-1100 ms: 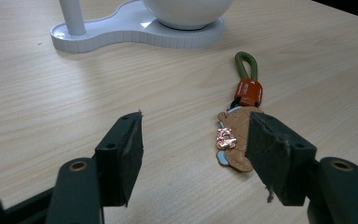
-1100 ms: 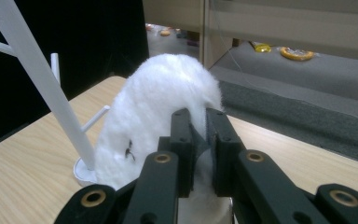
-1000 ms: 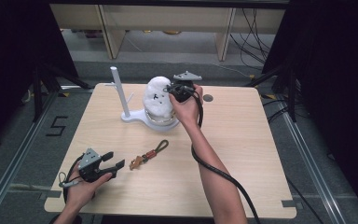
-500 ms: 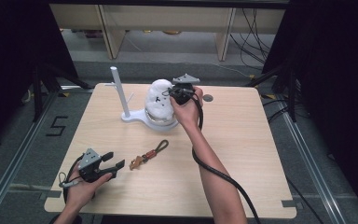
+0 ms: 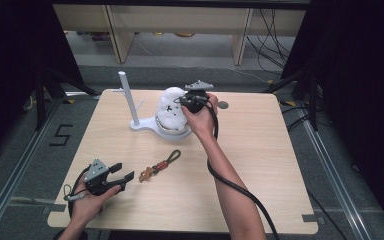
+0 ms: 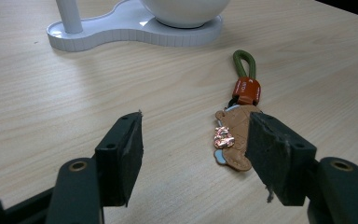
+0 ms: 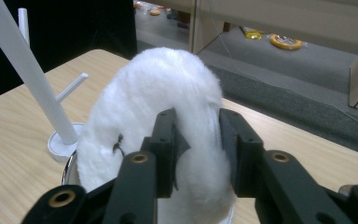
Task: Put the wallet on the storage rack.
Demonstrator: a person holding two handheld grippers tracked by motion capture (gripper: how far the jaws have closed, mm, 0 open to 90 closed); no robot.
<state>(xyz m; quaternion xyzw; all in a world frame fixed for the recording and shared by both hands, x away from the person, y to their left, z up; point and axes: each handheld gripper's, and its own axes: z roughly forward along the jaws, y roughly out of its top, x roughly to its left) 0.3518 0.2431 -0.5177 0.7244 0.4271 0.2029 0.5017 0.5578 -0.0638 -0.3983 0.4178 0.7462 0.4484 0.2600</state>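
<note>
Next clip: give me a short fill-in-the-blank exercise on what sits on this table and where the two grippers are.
1. The fluffy pouch in the bowl is ____ in colour.
2. The right gripper has its jaws on either side of the ____.
3. The keychain lies flat on the table just ahead of the ____ gripper.
4. The white stand's post is ____.

Missing words: white; pouch; left; upright

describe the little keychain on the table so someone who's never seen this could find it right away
Start at the light wooden table and find the white stand with its upright post near the far edge. Nearer than the stand, just ahead of the left gripper, lies the keychain. It is the one small flat thing there: a dark green cord loop, an orange band and a tan leather charm.
</note>
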